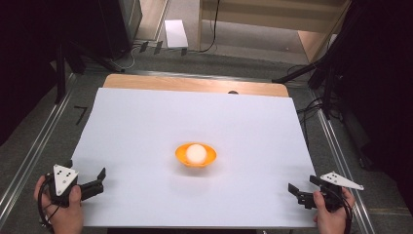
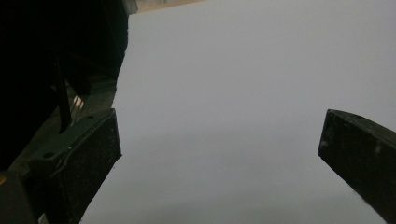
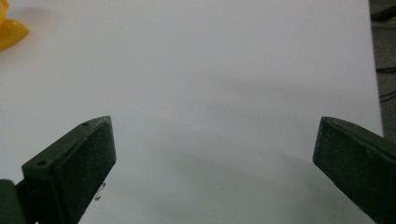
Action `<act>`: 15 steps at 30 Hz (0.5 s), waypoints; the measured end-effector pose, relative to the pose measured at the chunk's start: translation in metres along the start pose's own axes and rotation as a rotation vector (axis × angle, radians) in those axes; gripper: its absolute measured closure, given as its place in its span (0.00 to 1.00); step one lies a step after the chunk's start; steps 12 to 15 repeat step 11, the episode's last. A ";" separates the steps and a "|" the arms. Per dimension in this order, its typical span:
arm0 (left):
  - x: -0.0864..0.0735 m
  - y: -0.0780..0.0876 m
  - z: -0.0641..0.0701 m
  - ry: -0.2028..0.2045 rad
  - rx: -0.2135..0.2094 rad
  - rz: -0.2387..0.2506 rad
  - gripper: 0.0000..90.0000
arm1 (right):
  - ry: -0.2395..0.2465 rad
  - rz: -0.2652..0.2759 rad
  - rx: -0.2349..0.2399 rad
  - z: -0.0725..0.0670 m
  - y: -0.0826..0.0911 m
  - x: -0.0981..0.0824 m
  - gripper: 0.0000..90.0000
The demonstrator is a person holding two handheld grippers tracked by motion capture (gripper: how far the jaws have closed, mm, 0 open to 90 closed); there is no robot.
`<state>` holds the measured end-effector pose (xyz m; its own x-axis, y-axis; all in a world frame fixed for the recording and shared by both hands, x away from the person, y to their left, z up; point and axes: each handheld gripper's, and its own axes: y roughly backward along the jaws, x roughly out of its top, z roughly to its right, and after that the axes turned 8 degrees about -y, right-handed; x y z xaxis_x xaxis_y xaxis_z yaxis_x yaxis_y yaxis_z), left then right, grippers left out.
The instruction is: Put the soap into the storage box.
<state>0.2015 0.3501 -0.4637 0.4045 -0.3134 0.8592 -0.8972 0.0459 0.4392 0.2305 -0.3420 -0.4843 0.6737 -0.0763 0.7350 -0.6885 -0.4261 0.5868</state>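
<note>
An orange bowl [image 1: 196, 157] sits in the middle of the white sheet [image 1: 146, 122] and holds a white ball [image 1: 196, 152]. My left gripper [image 1: 85, 170] rests at the sheet's near left corner, held in a hand, open and holding nothing. My right gripper [image 1: 303, 185] is at the near right corner, also open and holding nothing. In the left gripper view the jaws stand wide apart around my left gripper [image 2: 219, 140] over bare white sheet [image 2: 243, 70]. In the right gripper view my right gripper [image 3: 215, 140] is spread the same way, and the orange bowl's [image 3: 9, 30] edge peeks in at the top left.
A wooden table edge [image 1: 195, 84] shows beyond the sheet. Metal rails [image 1: 34, 151] run along both sides. A white box [image 1: 175, 33] lies on the floor behind, with black stands [image 1: 331, 73] and cables at the right.
</note>
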 end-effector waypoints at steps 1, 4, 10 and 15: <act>0.000 0.000 0.000 0.000 0.000 0.000 0.00 | 0.000 0.013 -0.003 0.001 0.001 -0.001 0.00; 0.000 0.000 0.000 0.001 -0.001 -0.002 0.00 | 0.000 0.038 0.004 0.001 0.003 -0.003 0.00; 0.000 0.000 0.000 0.000 0.000 -0.003 0.00 | -0.006 0.077 0.017 0.003 0.006 -0.005 0.00; 0.000 -0.001 0.000 -0.001 -0.001 -0.003 0.00 | -0.013 0.078 0.020 0.003 0.007 -0.006 0.00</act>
